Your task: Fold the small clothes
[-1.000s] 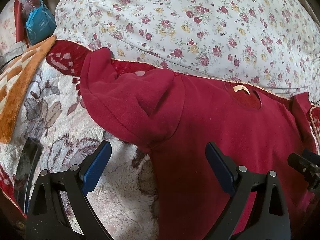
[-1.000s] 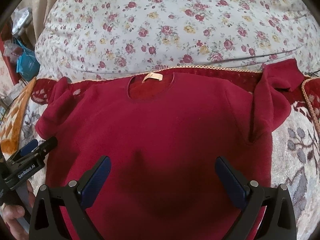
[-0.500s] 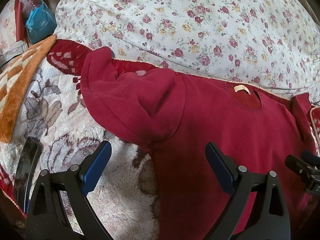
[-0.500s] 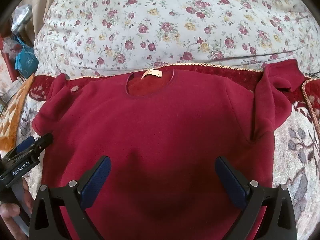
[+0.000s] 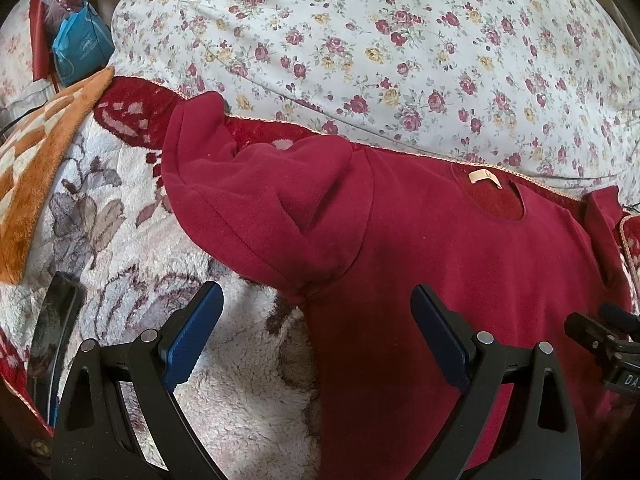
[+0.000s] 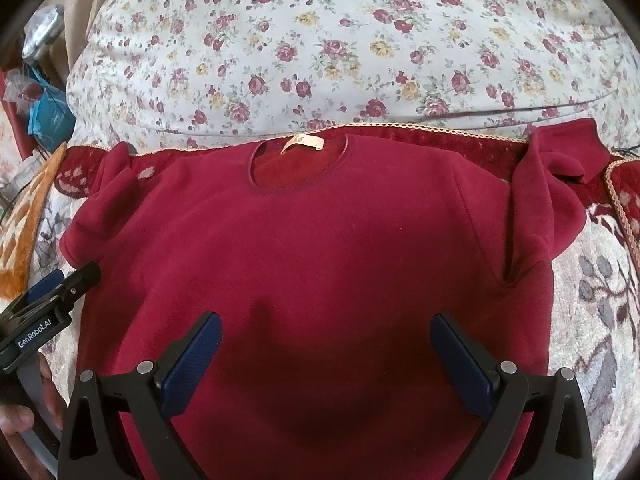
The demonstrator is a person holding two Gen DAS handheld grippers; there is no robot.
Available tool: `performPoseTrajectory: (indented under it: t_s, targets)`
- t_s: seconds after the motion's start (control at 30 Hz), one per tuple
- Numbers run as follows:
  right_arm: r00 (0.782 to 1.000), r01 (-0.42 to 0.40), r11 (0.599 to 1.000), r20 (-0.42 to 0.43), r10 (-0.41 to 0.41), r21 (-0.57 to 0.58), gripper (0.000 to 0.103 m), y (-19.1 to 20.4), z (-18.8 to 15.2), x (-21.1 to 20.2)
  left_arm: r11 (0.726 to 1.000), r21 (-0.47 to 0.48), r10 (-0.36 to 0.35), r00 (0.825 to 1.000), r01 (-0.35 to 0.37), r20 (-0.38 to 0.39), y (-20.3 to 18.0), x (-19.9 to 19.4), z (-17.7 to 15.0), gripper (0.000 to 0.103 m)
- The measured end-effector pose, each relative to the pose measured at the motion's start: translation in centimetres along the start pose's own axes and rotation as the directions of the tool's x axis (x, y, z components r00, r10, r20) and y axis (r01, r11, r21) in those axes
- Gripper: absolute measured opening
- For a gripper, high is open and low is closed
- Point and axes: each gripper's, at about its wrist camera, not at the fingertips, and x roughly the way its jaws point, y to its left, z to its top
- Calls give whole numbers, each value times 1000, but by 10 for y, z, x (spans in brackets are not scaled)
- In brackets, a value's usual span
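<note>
Nearest in the right wrist view, the right gripper (image 6: 326,354) has its blue-padded jaws spread wide with nothing between them, poised over the lower middle of the dark red fleece sweater (image 6: 320,248). The left gripper (image 5: 316,330) is likewise released and empty, jaws apart, straddling the sweater's left side edge just below the armpit: one finger is over the garment, the other over the cream and grey fluffy floral blanket (image 5: 132,248) on which the sweater lies.

The sweater is spread flat, front up, hem toward the cameras and neckline away. Beside its left side edge, a hand (image 6: 24,408) grips the left tool's black body. Beyond the grippers, the sweater's left sleeve (image 5: 256,200) is bunched and doubled over at the shoulder, its cuff pointing away from the hem. The right sleeve (image 6: 552,192) is also crumpled, folded up against the right shoulder.

At the sweater's far end, a small beige label (image 6: 302,142) sits inside the round neck opening. Past the collar runs the blanket's dark red border with braided trim (image 6: 440,130), and behind that rises a white quilt printed with small red and yellow roses (image 6: 340,48). To the sweater's left lies an orange and white checked plush cloth (image 5: 36,160), with a blue plastic bag (image 5: 80,50) farther back.
</note>
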Motion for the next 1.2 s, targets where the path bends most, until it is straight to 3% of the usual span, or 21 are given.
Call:
performPoseTrajectory:
  t_s: [0.43, 0.6, 0.83, 1.0, 1.2]
  targets:
    - [1000, 6, 1000, -14, -6, -20, 103, 1, -1, 5, 1000, -9, -6, 1000, 6, -9, 5, 0, -1, 95]
    - [1000, 0, 1000, -20, 0, -24, 103, 2, -2, 6, 993, -97, -66, 997, 60, -51, 30, -4, 8, 95]
    - [1000, -15, 1000, -28, 15, -24, 103, 3, -3, 6, 974, -228, -6, 1000, 0, -28, 85, -10, 39, 95]
    - [999, -18, 999, -36, 17, -29, 103, 3, -3, 9, 941, -335, 29, 998, -48, -63, 131, 24, 68, 95]
    - [999, -18, 999, -47, 16, -52, 103, 6, -4, 13, 926, -358, 103, 992, -121, -68, 166, 73, 103, 95]
